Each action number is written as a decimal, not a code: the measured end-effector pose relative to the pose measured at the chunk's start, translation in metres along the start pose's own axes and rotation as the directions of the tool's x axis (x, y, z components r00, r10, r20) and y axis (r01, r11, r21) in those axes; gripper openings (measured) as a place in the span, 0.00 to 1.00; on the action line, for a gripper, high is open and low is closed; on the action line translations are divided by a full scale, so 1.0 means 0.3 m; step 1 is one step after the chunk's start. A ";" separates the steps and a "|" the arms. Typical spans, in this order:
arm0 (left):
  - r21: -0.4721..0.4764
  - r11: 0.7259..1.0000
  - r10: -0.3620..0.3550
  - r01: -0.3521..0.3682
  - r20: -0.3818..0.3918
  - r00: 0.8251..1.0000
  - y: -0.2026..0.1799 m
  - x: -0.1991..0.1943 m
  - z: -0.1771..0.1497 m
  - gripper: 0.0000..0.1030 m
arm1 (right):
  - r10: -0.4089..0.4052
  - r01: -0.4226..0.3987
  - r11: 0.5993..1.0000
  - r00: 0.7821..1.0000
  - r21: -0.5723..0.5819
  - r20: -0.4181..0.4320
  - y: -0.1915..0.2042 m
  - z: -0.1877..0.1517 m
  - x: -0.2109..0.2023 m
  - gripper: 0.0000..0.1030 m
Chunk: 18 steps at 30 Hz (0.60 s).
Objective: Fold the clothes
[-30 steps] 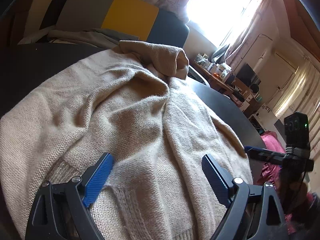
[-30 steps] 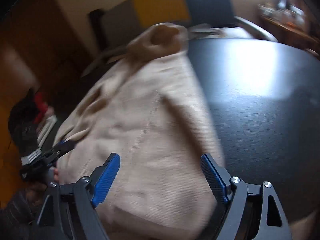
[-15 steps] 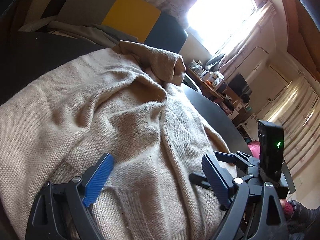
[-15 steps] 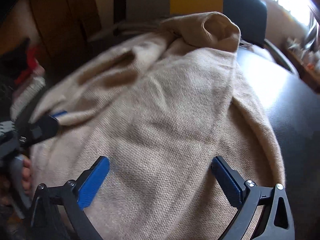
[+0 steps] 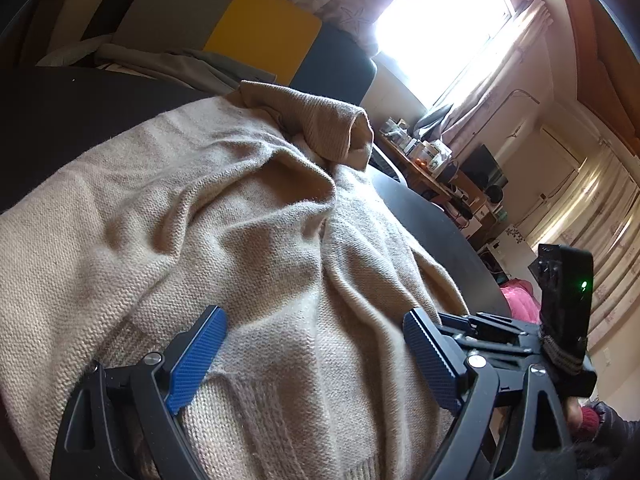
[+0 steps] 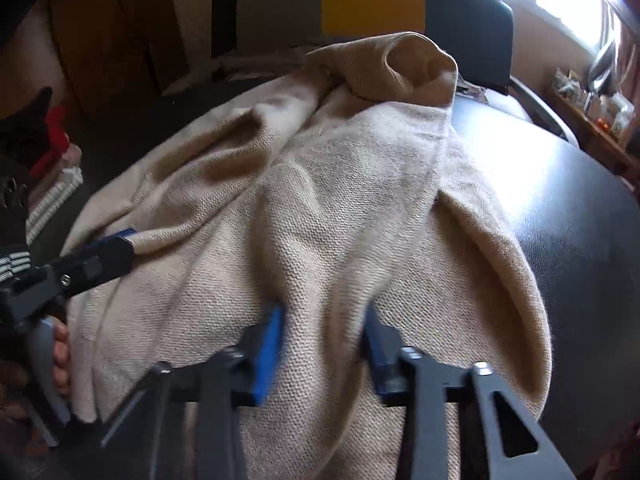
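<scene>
A beige knitted sweater (image 5: 240, 240) lies spread and wrinkled on a dark round table (image 5: 60, 120), covering most of the near half of it. In the right wrist view the bare table (image 6: 580, 220) fills the right side of the frame and shines a little from the window light. One ribbed cuff or collar part (image 6: 416, 68) of the sweater stands up in a loose roll at the far edge, in the upper middle of both views.

The left gripper (image 5: 316, 356) hovers over the hem area at the bottom of its frame, its blue pads (image 5: 196, 356) wide apart with nothing between them. The right gripper (image 6: 324, 344) has its blue pads (image 6: 270, 356) close together on a raised ridge of the sweater; this part is somewhat blurred, but the cloth seems pinched between them.

Behind the table, at the top of both frames, stands a sofa (image 5: 256, 32) with grey, yellow and dark blue back cushions, and some grey cloth (image 5: 168, 60) lies on its seat. A very bright window (image 5: 444, 20) with light curtains is in the upper right of the left wrist view. Below it a wooden shelf (image 5: 432, 164) carries many small items, too small to name. Something pink (image 5: 520, 304) lies low at the right edge, beyond the table.
</scene>
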State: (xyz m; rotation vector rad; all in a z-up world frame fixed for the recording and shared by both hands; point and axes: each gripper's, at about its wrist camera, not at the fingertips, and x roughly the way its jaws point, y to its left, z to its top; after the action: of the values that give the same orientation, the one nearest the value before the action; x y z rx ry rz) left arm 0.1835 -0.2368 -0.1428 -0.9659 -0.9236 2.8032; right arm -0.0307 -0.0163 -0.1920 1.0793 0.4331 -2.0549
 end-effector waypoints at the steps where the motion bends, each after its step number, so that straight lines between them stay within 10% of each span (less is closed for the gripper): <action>1: 0.000 1.000 0.001 -0.001 -0.002 1.000 0.000 0.001 0.001 0.89 | 0.009 -0.009 1.000 1.000 0.008 0.001 -0.008 0.000 -0.006 0.21; 6: 0.019 1.000 0.015 -0.015 -0.013 1.000 -0.003 0.007 0.001 0.89 | -0.144 0.145 0.987 0.989 -0.069 0.025 -0.044 0.032 -0.035 0.12; 10: 0.029 0.999 0.019 -0.018 -0.016 1.000 -0.003 0.007 -0.001 0.89 | -0.349 0.353 0.928 0.936 -0.118 0.052 -0.171 0.067 -0.059 0.11; 18: 0.051 0.997 0.054 -0.052 -0.030 0.998 -0.014 0.017 0.000 0.89 | -0.717 0.714 0.697 0.695 -0.074 -0.053 -0.714 0.156 -0.062 0.05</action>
State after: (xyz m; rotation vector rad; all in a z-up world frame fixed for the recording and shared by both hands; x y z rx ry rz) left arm 0.1788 -0.2323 -0.1432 -1.0392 -0.8314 2.8308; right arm -0.2117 0.1045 -0.1600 1.0574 1.0852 -2.6591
